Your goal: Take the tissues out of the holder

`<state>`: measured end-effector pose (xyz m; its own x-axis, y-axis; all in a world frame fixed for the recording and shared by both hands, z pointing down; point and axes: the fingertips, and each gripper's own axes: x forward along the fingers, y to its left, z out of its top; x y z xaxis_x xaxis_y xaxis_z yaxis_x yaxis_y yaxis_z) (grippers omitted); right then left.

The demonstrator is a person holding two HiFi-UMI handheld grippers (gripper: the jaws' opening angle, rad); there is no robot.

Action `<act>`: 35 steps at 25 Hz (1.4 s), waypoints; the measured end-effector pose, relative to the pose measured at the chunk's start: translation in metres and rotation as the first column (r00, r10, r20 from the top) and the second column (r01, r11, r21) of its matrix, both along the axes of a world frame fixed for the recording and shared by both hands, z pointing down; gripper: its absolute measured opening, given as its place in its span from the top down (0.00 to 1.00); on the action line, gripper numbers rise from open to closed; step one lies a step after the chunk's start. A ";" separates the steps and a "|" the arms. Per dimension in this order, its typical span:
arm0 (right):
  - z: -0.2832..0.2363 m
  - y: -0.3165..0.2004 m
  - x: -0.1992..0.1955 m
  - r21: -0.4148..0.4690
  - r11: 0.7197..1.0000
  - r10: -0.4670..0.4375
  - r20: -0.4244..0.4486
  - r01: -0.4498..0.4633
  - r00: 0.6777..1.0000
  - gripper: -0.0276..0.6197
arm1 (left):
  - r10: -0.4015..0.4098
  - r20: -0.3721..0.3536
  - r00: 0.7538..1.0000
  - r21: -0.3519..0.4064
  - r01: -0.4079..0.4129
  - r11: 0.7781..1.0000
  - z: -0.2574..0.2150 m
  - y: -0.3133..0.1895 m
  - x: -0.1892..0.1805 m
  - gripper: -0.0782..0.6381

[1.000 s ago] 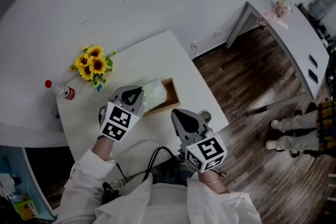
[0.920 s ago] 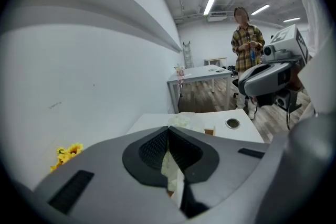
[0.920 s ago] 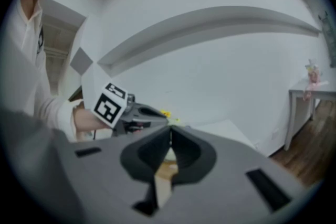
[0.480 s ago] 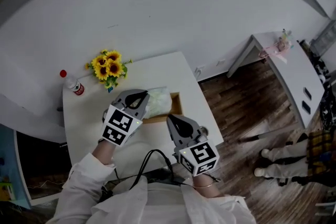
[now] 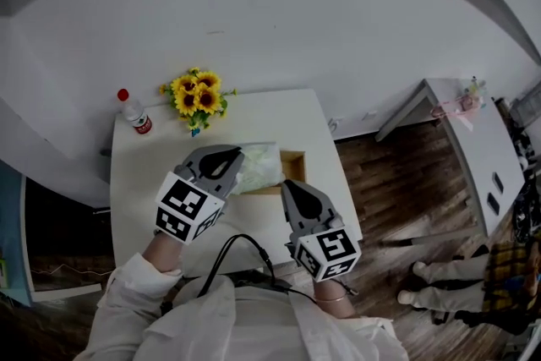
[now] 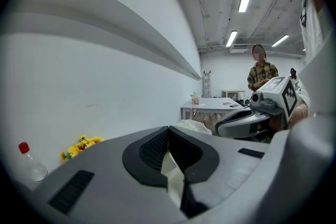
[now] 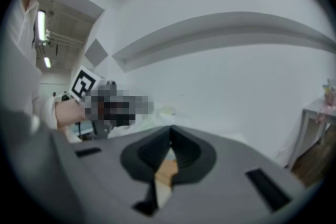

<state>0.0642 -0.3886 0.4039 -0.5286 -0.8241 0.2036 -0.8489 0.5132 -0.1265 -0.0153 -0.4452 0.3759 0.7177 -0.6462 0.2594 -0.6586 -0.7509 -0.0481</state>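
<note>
Left gripper (image 5: 228,161) and right gripper (image 5: 292,188) hover at the wooden holder (image 5: 293,167), each with jaws pressed together on nothing.
Only the head view shows the tissue pack (image 5: 258,166) lying tilted over the holder's left part, near the white table's (image 5: 144,173) right edge, with sunflowers (image 5: 197,95) and a bottle (image 5: 135,112) at the far left. The left gripper view shows the pack's crinkled top just beyond its jaws, and a person (image 6: 261,74) standing far off. The right gripper view is blurred; a tan sliver shows under its jaws.

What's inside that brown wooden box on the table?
A pale, plastic-wrapped pack of tissues lies in the open brown wooden box. The left tongs cover the pack's near end, and the pack hides most of the box's bottom.
</note>
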 end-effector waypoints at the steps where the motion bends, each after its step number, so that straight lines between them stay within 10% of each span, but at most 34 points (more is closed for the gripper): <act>1: 0.000 0.000 -0.001 0.000 1.000 -0.006 -0.003 0.006 1.000 0.94 | -0.005 -0.009 1.000 0.003 0.005 1.000 -0.002 0.003 -0.002 0.87; 35: 0.002 0.009 0.000 0.004 1.000 -0.001 0.014 0.001 1.000 0.94 | -0.050 -0.066 0.997 -0.061 0.046 0.997 0.011 0.027 -0.013 0.87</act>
